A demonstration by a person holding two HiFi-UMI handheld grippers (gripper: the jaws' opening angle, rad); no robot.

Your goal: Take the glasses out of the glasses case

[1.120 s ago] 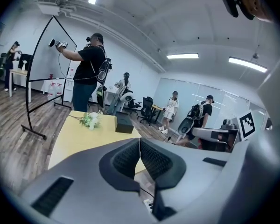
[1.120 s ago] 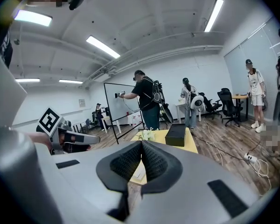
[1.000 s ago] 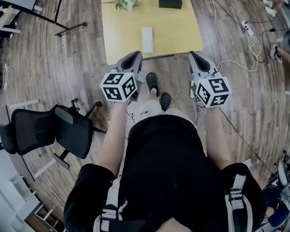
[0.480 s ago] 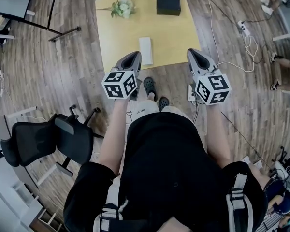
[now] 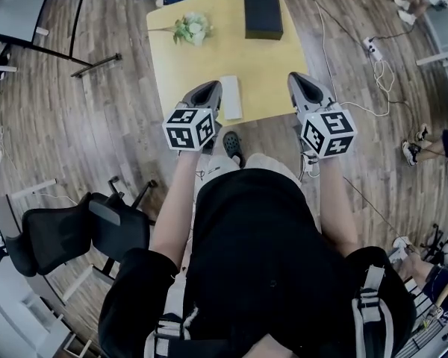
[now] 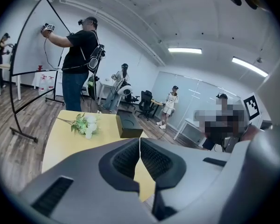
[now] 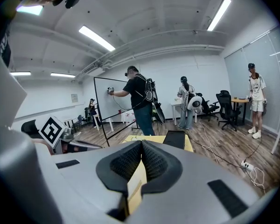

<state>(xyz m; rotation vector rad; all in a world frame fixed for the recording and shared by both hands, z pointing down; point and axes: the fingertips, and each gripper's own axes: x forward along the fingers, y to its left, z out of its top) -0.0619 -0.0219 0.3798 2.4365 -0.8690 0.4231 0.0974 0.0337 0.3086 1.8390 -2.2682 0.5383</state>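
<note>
1. Our left tool (image 5: pixel 210 88) has its jaws fully closed, pad on pad, with nothing gripped. Only a strip of yellow tabletop (image 5: pixel 179 73) shows through the slit below the pads.
2. Our right tool (image 5: pixel 298 79) is the same: jaws pressed together and empty.
3. The glasses case (image 5: pixel 231 97) is white and oblong. It lies flat on the tabletop close to the near edge, long side running away from us. It looks closed, but it is too small in the head view to be sure.
4. In the head view the glasses case sits between the two tools, just beside the left tool's tip and well apart from the right tool. Neither tool touches it.
5. We hold both tools out in front of the body, tilted slightly down, tips over the tabletop's near edge.
6. Also on the tabletop are a black box (image 5: pixel 263 11) at the far edge and a bunch of white flowers (image 5: pixel 190 28) at the far left. Both are well apart from the glasses case.
7. The wooden floor (image 5: pixel 112 118) carries a black office chair (image 5: pixel 82 230) on our left and cables with a power strip (image 5: pixel 372 48) on the right.
8. The gripper views show other people (image 6: pixel 79 64) standing across the room.
</note>
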